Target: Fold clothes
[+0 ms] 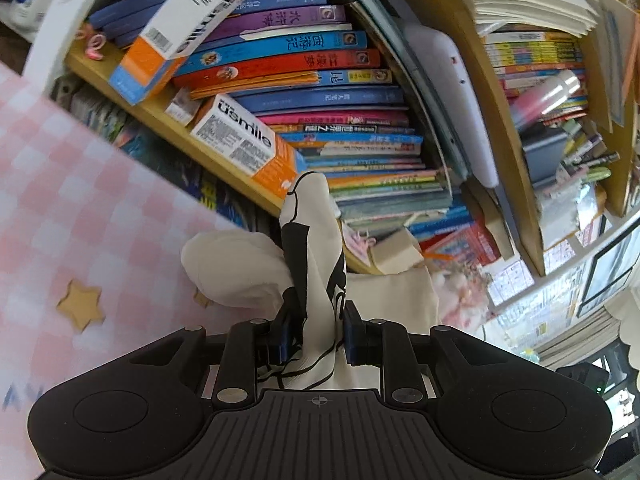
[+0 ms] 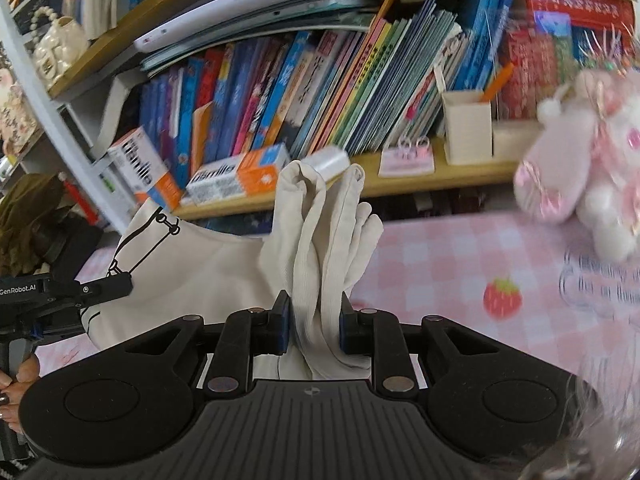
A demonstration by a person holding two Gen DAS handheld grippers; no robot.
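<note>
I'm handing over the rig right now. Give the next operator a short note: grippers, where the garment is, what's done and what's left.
Left gripper: shut on the printed edge of the cream garment.
Right gripper: shut on a bunched plain part of the same garment.
Garment: lifted between both grippers, above the pink checked tablecloth, in front of the bookshelf.
Done: both ends gripped and raised.
Left: no neat fold shows yet; spread it, fold it, lay it down. Mind the plush toy on the right.

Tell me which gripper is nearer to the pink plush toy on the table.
Right. The right gripper, shut on the cream garment, has the plush toy just ahead to its right. The left gripper holds the garment's far side, farther away.
</note>
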